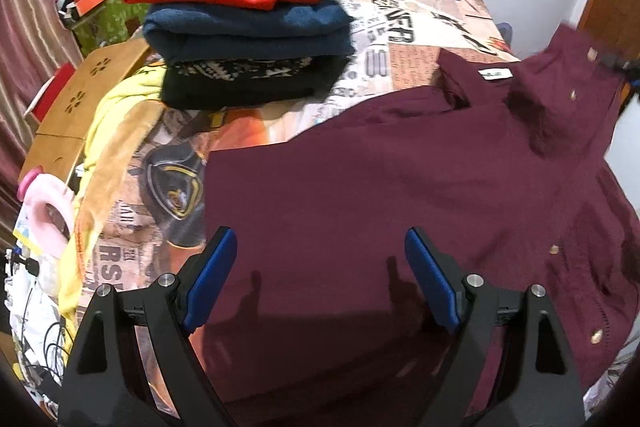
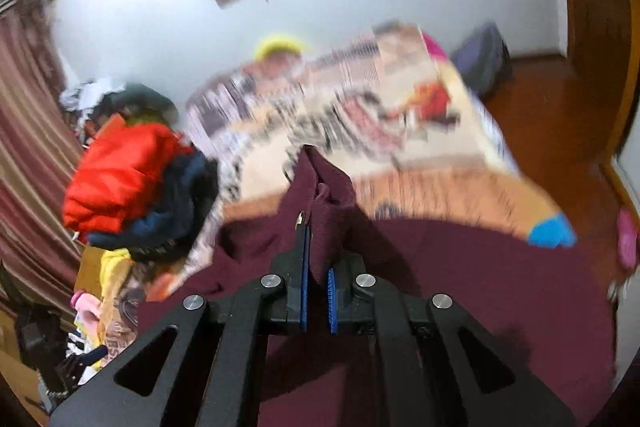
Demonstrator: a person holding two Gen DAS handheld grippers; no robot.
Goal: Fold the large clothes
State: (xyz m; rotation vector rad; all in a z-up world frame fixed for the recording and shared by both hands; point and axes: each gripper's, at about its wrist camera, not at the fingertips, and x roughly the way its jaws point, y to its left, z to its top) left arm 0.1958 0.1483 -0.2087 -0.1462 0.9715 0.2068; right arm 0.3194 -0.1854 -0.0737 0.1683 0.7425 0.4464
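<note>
A maroon button-up shirt (image 1: 380, 187) lies spread on the bed, collar and white label at the far right. My left gripper (image 1: 320, 247) is open and empty, hovering just above the shirt's near part. My right gripper (image 2: 318, 227) is shut on a fold of the maroon shirt (image 2: 332, 211) near a gold button and lifts it off the bed. The right wrist view is blurred by motion. The right gripper also shows in the left wrist view (image 1: 612, 61) at the far right edge, holding the shirt's raised front.
A stack of folded clothes (image 1: 244, 27), red on top, then blue, then a black patterned one, stands on the printed bedsheet (image 1: 400, 39) at the back left. A yellow cloth (image 1: 112, 115) and cluttered items lie along the bed's left side. A wooden floor (image 2: 540, 115) lies to the right.
</note>
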